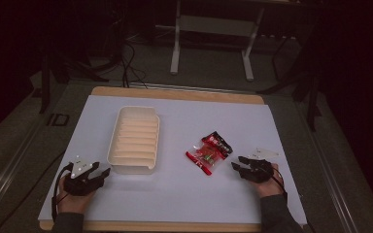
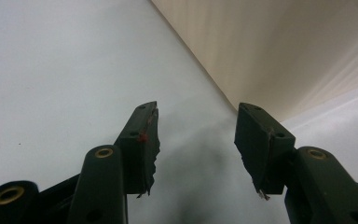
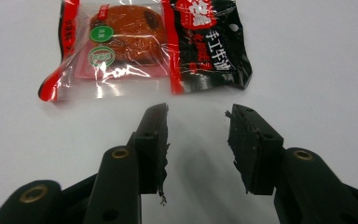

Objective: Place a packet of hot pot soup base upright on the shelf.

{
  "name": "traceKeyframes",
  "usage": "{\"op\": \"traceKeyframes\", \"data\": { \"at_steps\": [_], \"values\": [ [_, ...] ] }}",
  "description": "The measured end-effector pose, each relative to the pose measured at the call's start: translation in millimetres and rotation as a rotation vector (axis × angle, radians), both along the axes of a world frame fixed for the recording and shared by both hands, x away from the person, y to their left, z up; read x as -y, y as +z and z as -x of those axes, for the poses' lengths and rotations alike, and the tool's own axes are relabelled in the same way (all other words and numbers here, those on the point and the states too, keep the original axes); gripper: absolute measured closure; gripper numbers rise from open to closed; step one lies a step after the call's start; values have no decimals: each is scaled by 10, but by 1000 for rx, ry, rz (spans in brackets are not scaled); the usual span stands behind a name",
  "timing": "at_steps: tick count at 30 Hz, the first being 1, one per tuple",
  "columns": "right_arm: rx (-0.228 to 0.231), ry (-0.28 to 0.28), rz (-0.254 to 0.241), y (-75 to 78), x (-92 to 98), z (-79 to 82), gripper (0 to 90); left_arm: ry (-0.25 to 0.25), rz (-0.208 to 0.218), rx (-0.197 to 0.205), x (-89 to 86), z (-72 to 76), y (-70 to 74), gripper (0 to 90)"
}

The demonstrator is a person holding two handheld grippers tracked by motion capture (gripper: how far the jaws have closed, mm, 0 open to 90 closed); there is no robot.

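the cream ribbed tray (image 1: 134,141) lay bare at the sheet's left, your left gripper (image 1: 97,174) apart beside its near corner, while the red-and-black snack packet (image 1: 209,152) lay flat, slanting far-right to near-left, just ahead of your right gripper (image 1: 239,164), jaws apart and holding nothing.

A cream ribbed plastic tray (image 1: 133,141) sits left of centre on the white-covered worktop (image 1: 175,194). Small clear wrappers (image 1: 264,152) lie near the right edge.
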State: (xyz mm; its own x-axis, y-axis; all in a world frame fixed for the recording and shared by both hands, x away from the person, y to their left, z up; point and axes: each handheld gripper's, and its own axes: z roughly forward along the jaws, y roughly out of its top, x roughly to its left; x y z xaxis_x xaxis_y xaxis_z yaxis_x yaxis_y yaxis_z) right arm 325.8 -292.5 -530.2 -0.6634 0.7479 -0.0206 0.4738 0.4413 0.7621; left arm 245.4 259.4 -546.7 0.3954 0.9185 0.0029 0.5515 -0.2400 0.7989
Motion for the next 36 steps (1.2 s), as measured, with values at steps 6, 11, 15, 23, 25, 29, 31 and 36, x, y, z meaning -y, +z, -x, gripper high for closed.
{"op": "traceKeyframes", "data": {
  "at_steps": [6,11,15,23,25,29,31,36],
  "values": [
    [4,7,-7,50,-30,-49,558,-3,-6,0,4,1,1,492],
    [-6,9,-13,79,-68,-120,530,-5,-10,0,9,-1,-1,490],
    [-10,9,-17,86,-106,-173,483,-5,-13,1,14,1,-1,488],
    [-31,-11,-26,91,-183,-290,313,-6,-16,1,15,1,-1,485],
    [-49,-12,-36,99,-205,-330,266,-6,-16,1,16,2,0,484],
    [-56,-21,-22,125,-267,-405,195,-7,-20,0,18,2,0,484],
    [-75,-15,-37,146,-291,-447,171,-8,-22,1,19,2,0,484],
    [-99,-12,-29,148,-353,-534,133,-8,-23,2,22,3,-1,483]
  ]
}}
